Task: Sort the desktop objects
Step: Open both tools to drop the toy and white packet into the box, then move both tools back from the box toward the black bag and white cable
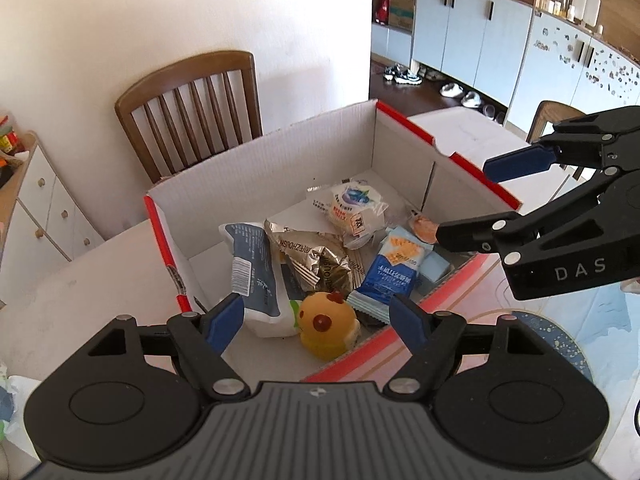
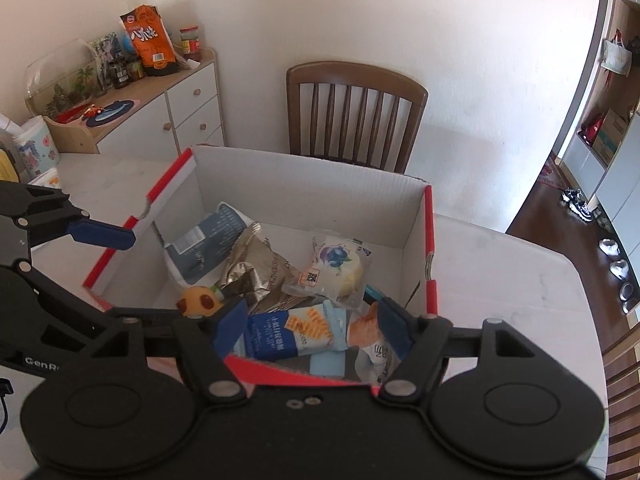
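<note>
- Left wrist view: the left gripper (image 1: 316, 320) is held above the near edge of a red-and-white cardboard box (image 1: 280, 148) on a white table (image 1: 80, 272). Its blue-padded jaws are spread apart with nothing between them.
- Inside the box, the sorted things are seen in a loose pile: a yellow squishy toy (image 1: 326, 330) nearest the camera, a dark blue-and-white pouch (image 1: 256, 276) to its left, a crumpled gold foil packet (image 1: 316, 260), a blue cracker packet (image 1: 394, 268), and a clear-wrapped blueberry bun (image 1: 356, 208) further back.
- The right gripper (image 2: 312, 326) is seen from its own camera above the near right corner of the box, jaws likewise released and empty, over the cracker packet (image 2: 292, 332) and an orange-printed wrapper (image 2: 362, 330).
- A wooden chair (image 2: 356, 116) stands behind the box, against a white wall.
- The step in hand is judged to be a drop-off just finished, as both tools are empty over a filled box.
- No loose item is visible on the table in either view, so whether anything remains to be sorted cannot be told.
- The next move would call for both grippers to be drawn clear of the box walls, and the table checked.
</note>
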{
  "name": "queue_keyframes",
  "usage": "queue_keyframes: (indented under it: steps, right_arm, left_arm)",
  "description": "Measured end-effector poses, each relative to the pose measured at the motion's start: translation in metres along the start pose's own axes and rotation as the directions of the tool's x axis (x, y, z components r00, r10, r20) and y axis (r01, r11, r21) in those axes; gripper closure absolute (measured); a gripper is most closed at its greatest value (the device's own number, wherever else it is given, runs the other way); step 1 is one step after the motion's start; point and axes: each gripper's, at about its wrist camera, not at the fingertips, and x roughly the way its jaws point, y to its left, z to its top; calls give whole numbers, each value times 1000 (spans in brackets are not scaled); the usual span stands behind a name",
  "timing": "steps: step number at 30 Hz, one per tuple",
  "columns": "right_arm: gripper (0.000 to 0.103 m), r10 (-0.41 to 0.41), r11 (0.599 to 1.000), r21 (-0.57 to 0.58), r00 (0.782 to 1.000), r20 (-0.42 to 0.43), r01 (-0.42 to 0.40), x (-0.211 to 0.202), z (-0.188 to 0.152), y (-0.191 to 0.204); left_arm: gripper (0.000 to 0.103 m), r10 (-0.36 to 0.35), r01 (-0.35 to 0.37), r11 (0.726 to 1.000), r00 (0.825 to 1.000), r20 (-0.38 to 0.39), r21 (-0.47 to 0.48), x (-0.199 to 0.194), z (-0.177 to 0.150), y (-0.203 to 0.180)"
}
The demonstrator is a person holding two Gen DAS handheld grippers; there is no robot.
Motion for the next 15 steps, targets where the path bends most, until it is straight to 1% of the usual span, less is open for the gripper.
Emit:
queue_keyframes:
  steps: [5,15]
  right_arm:
    - [31,1,1000,-3,1000,10,-1,-17,-4,4]
    - [31,24,1000,1,999,31,-24,-56,-20,7]
  left_arm:
    - [24,10,-10,1000,999,37,-15,-21,-5,-5]
    - [24,0,5,999,995,100,-48,-59,-21,-17]
